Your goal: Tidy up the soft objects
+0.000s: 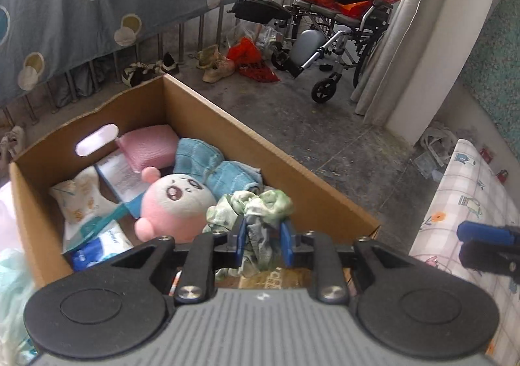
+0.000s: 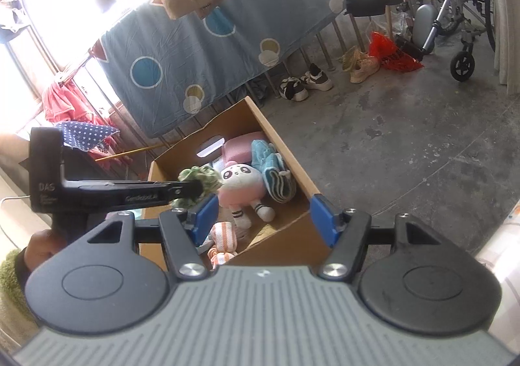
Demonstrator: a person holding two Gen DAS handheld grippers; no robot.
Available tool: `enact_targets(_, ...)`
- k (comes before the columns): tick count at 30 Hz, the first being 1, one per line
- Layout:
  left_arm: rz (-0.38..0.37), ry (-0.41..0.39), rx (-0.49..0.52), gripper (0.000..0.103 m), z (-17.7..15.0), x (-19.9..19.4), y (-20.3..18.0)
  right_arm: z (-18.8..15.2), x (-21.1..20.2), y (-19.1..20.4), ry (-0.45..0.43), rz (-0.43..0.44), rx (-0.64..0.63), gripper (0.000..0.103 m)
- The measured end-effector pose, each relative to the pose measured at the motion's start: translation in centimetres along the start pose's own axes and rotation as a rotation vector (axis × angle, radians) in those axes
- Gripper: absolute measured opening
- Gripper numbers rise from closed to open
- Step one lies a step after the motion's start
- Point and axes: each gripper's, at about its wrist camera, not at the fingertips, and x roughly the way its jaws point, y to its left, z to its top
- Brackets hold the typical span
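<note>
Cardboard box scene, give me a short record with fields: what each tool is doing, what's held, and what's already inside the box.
left tool: shut on the green patterned cloth, held above the cardboard box
right tool: open, holding nothing, facing the box
box contents: pink plush toy, blue towel, pink pad, packets, orange striped cloth
box position: on the concrete floor, near the railing
task state: the cloth is not yet released

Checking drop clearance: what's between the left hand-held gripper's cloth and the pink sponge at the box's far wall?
In the left wrist view, the pink plush toy and folded blue towel lie between the green cloth and pink sponge.
</note>
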Motion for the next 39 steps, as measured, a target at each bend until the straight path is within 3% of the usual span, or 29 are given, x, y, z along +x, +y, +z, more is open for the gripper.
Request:
enact_targets(3,-0.008,0.020,-0.042,0.055,-0.1,1.9,0.1,-0.7,-0.2,-1.6,-0.003,-0.017,0.041,0.064)
enact_targets(8,-0.001,-0.019,-0.082,0.066,-1.0,0.3,1.4,-2.3,-0.5,-3.5,-0.002,-0.020,0.103,0.064)
enact_targets(13,0.066,-0.076,-0.091,0.073,-2.6,-4.7,3.0,-4.0,-0.8,-3.0,-0.012,0.008,0.118,0.069)
enact_targets(16,0.152,-0.129,-0.081,0.085,-4.9,-8.8,3.8,-4.9,-1.1,-1.7,-0.027,0.025,0.089,0.074)
enact_targets(21,0.413,-0.235,-0.130,0.103,-10.1,-15.3,4.9,-6.4,-1.1,1.8,-0.046,0.013,-0.024,0.085)
enact_targets(27,0.520,-0.225,-0.275,0.103,-16.1,-19.4,7.2,-8.0,0.6,5.6,-0.019,-0.049,-0.133,0.096)
enact_targets(34,0.564,-0.214,-0.353,0.103,-20.6,-21.3,7.4,-11.2,3.2,10.1,-0.011,-0.299,-0.374,0.102)
enact_targets(39,0.588,-0.227,-0.341,0.103,-22.3,-21.9,6.1,-12.5,4.5,10.9,-0.004,-0.424,-0.436,0.102)
